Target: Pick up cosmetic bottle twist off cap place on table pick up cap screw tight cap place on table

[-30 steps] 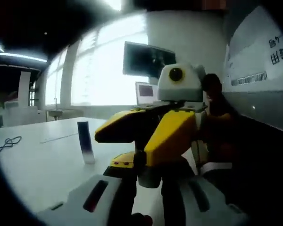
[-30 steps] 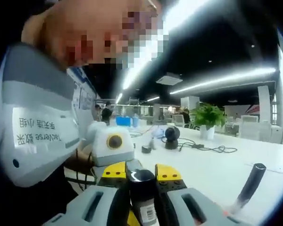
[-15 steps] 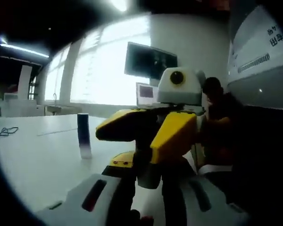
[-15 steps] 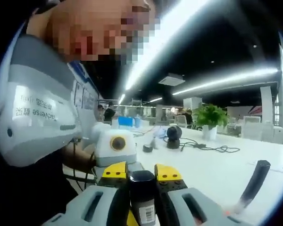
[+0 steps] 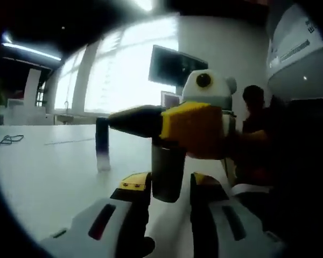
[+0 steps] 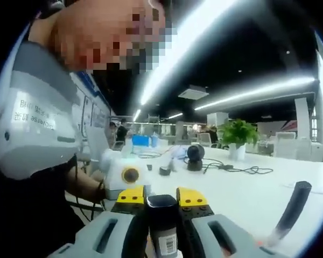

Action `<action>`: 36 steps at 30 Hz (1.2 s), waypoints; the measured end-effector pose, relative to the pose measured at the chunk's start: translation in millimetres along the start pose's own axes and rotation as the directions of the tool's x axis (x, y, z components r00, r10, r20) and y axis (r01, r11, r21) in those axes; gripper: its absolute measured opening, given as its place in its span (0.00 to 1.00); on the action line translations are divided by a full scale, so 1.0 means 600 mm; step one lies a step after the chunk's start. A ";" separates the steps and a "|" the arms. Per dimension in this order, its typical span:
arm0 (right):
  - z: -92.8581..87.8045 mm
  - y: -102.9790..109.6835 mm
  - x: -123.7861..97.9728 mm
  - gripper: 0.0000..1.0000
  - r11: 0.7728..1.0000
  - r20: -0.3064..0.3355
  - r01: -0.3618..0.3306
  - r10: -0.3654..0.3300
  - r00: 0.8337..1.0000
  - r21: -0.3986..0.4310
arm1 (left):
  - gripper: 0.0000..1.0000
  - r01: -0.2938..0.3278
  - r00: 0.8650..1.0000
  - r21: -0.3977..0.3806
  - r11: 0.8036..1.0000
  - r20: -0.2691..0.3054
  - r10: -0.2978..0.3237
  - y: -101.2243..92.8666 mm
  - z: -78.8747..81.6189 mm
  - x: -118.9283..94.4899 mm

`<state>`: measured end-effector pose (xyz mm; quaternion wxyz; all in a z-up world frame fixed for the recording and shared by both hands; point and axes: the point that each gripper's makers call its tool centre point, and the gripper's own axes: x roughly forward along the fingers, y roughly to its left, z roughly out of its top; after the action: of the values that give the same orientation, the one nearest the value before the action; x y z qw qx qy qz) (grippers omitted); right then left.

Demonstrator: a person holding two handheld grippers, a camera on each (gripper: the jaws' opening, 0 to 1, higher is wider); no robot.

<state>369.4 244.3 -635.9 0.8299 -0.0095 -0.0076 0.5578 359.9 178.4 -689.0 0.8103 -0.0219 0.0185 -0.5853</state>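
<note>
A dark cosmetic bottle (image 6: 162,223) with a barcode label stands between my right gripper's yellow-tipped jaws, and my right gripper (image 6: 161,198) is shut on it. In the left gripper view the same bottle (image 5: 168,169) rises from my left gripper (image 5: 168,185), which is shut on its near end. My right gripper (image 5: 191,129) comes in from the right and clamps the far end, its yellow jaws lying level. Both hold the bottle above the white table (image 5: 43,172). I cannot tell which end carries the cap.
A second dark tube (image 5: 102,146) stands alone on the table, also seen as the tube (image 6: 292,207) at the right. A black cable (image 6: 231,168), a round dark device (image 6: 194,156) and a plant (image 6: 238,134) sit farther off. A person's grey sleeve (image 6: 37,123) is close on the left.
In the left gripper view, my right gripper's jaws have turned from a slant to level around the bottle. Both grippers stay shut on it.
</note>
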 end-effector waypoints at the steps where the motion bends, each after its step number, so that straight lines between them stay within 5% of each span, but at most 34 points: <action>1: -0.002 -0.005 0.000 0.12 1.000 0.003 0.010 -0.010 1.000 0.003 | 0.19 -0.010 0.999 0.007 1.000 0.034 0.009 -0.001 0.005 -0.001; 11: -0.007 -0.061 0.000 0.12 0.989 0.040 0.119 -0.123 0.992 0.088 | 0.20 -0.175 0.985 0.005 0.985 -0.006 0.175 0.056 -0.013 -0.009; 13: -0.008 -0.073 0.003 0.12 0.985 0.047 0.143 -0.148 0.988 0.094 | 0.19 -0.249 0.968 0.026 0.968 0.001 0.249 0.076 -0.010 -0.015; 20: -0.016 -0.158 0.020 0.13 0.937 0.042 0.324 -0.331 0.943 0.128 | 0.18 -0.368 0.929 0.009 0.930 -0.030 0.368 0.115 -0.021 -0.027; 27: -0.025 -0.186 0.067 0.13 0.930 0.031 0.341 -0.348 0.937 0.140 | 0.18 -0.437 0.900 -0.003 0.900 -0.019 0.436 0.138 -0.019 -0.042; 31: -0.033 -0.207 0.093 0.13 0.914 0.015 0.398 -0.400 0.916 0.073 | 0.18 -0.482 0.876 -0.011 0.876 -0.016 0.482 0.152 -0.018 -0.052; 36: -0.044 -0.234 0.120 0.13 0.896 0.031 0.429 -0.435 0.900 0.113 | 0.18 -0.518 0.855 -0.031 0.855 -0.009 0.518 0.168 -0.017 -0.063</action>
<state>527.0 257.5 -659.0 0.9318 0.0508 -0.0038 0.3594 442.9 246.0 -704.6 0.9375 -0.0289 0.0333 -0.3452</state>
